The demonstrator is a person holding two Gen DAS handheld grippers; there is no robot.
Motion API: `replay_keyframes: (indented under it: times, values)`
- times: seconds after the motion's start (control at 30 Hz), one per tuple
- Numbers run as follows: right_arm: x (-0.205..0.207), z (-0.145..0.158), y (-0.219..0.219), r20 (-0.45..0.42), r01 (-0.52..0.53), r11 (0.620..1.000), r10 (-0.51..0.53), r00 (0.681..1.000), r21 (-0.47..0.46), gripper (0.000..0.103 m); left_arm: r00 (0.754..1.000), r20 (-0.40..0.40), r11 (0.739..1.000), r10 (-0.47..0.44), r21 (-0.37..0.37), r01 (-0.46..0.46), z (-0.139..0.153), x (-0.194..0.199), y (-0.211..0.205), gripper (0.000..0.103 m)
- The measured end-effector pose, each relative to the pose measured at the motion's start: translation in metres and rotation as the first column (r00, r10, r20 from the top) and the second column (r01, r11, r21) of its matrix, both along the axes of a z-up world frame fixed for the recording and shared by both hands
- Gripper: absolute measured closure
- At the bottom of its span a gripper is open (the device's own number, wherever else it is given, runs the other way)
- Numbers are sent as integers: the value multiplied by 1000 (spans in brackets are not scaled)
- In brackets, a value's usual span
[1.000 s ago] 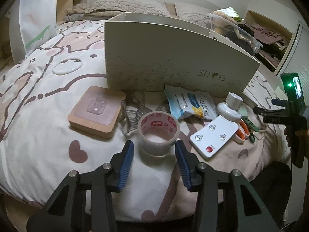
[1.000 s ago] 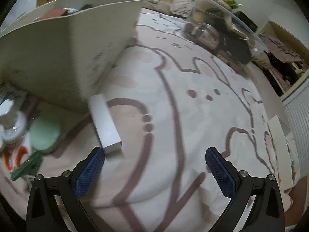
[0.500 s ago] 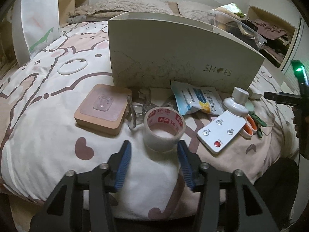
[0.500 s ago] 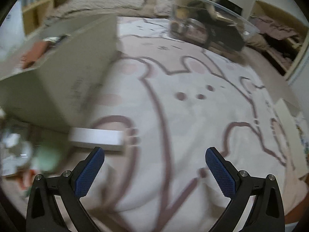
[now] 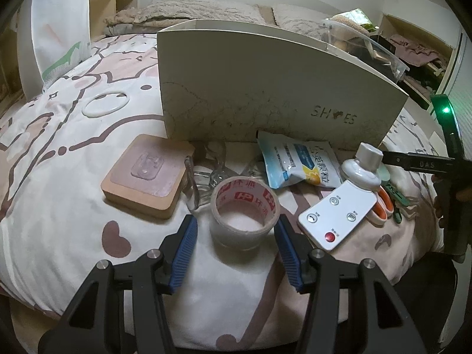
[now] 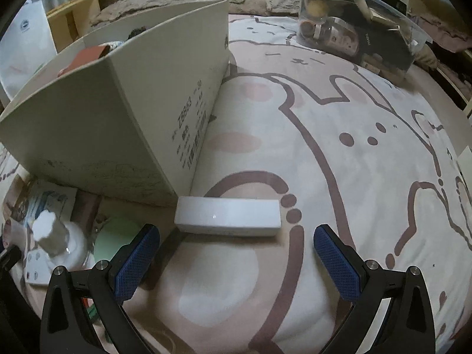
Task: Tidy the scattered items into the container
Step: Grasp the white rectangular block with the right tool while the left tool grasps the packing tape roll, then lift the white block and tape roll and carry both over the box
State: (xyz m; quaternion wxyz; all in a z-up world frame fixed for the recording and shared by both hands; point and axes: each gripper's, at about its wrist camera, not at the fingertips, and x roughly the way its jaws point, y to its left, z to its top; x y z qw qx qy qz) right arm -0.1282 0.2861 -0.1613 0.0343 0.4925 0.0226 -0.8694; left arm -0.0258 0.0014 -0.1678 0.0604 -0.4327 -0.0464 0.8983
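A roll of clear tape [image 5: 243, 206] with red print stands on the patterned bedspread. My left gripper [image 5: 235, 219] is open, one blue pad on each side of the roll, a small gap on both sides. Behind it stands the white shoe box [image 5: 265, 88], open at the top. In the right wrist view a small long white box [image 6: 227, 216] lies crosswise at the corner of the shoe box [image 6: 103, 124]. My right gripper [image 6: 236, 230] is wide open just in front of it, touching nothing.
Before the shoe box lie a wooden block with a clear hook [image 5: 147, 175], loose clear hooks [image 5: 206, 177], a blue-white sachet [image 5: 298, 162], a white remote [image 5: 336, 215], a white bottle [image 5: 361, 166] and orange scissors [image 5: 383, 203]. A white ring [image 5: 105, 104] lies left. A clear tub [image 6: 354, 29] stands behind.
My left gripper's jaws have widened a little around the tape roll. The right gripper has turned, so the small white box now lies crosswise just ahead of its fingers.
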Motion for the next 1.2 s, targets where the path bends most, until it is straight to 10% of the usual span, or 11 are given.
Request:
replay_keyframes:
  times: [0.17, 0.37, 1.2]
  values:
    - [0, 4, -3, -28, 4, 1000, -4, 1000, 0, 1, 1000, -6, 1000, 4, 12, -4, 0, -2, 2, 49]
    - [3, 1, -7, -48, -20, 1000, 20, 999, 9, 36, 1000, -12, 1000, -15, 9, 15, 1, -3, 7, 49]
    - [43, 39, -3, -144, 12, 991, -31, 989, -131, 36, 998, -50, 999, -46, 7, 46, 16, 3, 7, 58]
